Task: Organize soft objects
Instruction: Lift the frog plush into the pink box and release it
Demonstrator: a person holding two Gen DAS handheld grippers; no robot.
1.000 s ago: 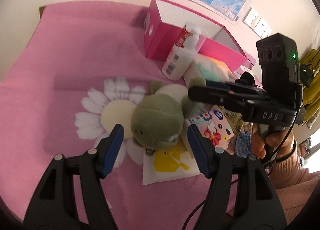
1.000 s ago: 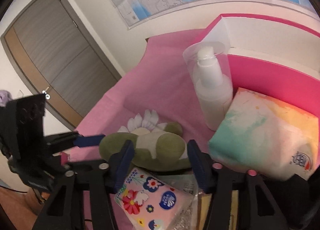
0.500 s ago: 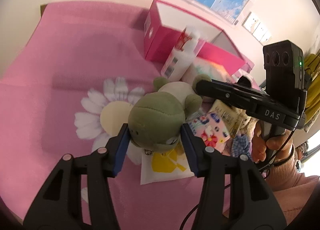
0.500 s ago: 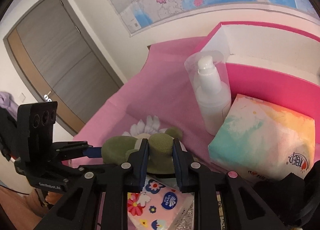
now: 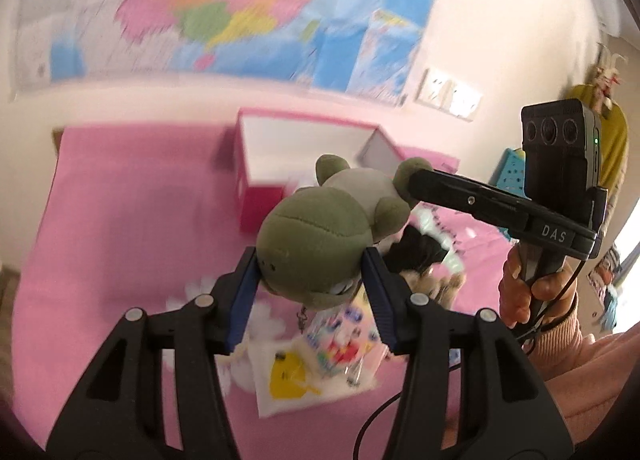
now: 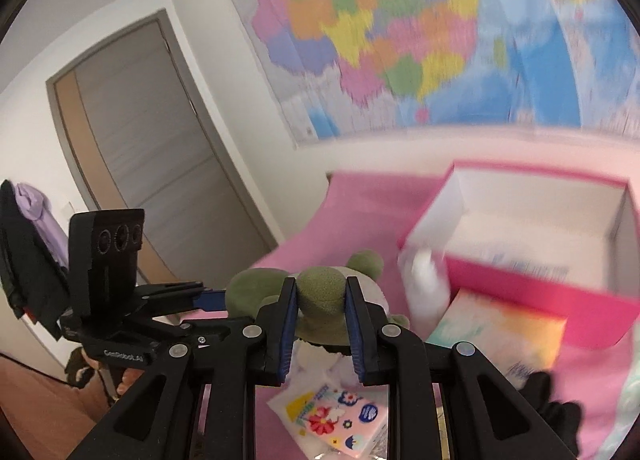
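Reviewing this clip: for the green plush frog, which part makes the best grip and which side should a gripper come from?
The round head of the plush frog, approached head-on from its face side, pads on either cheek: it is the bulkiest, most squeezable part. The left gripper already clamps it there, while the right gripper pinches a small foot, a thinner, probably less secure hold.

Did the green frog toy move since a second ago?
Yes. The green frog toy, squeezed by the left claw and right claw, went up off the flower cloth, toward the pink box.

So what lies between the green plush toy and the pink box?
In the right wrist view, a white pump bottle stands between the green plush toy and the pink box, against the box's near wall.
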